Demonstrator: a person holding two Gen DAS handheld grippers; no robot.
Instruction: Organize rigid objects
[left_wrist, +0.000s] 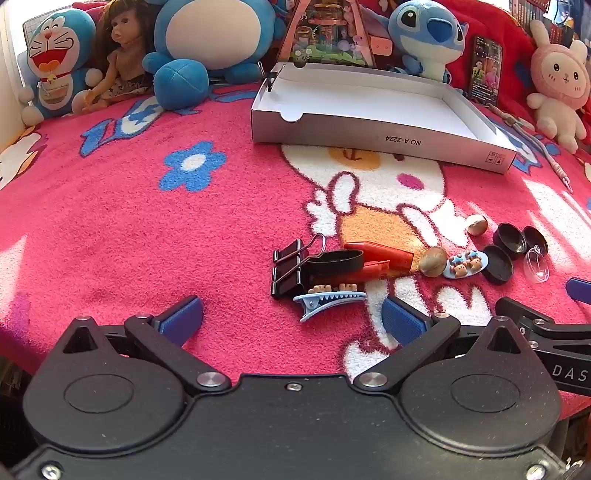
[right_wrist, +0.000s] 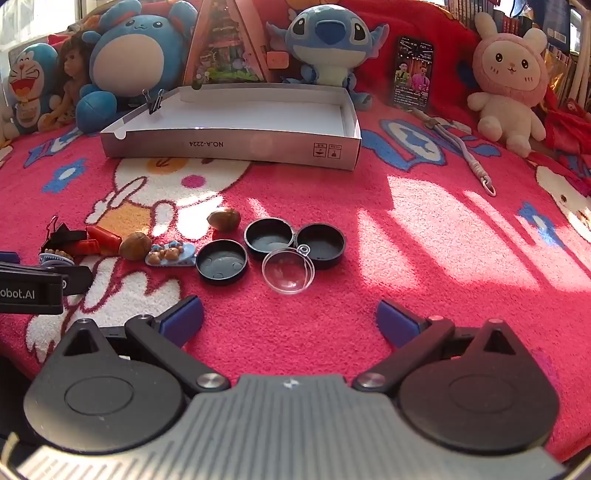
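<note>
Binder clips (left_wrist: 291, 267) beyond left tongs (left_wrist: 291, 317), right tongs (right_wrist: 290, 317) tilted downward, both spread wide, empty

Left wrist view: looked forward and steeply down across the pink blanket (left_wrist: 110, 221), near the clutter, toward the open white box (left_wrist: 369, 110), which lay ahead and slightly right. Right wrist view: same downward tilt, set further right, the box (right_wrist: 236, 144) ahead and slightly left. Shared: the box, the plush toys behind it, the small items before it; each view caught the other gripper at its edge.
</note>
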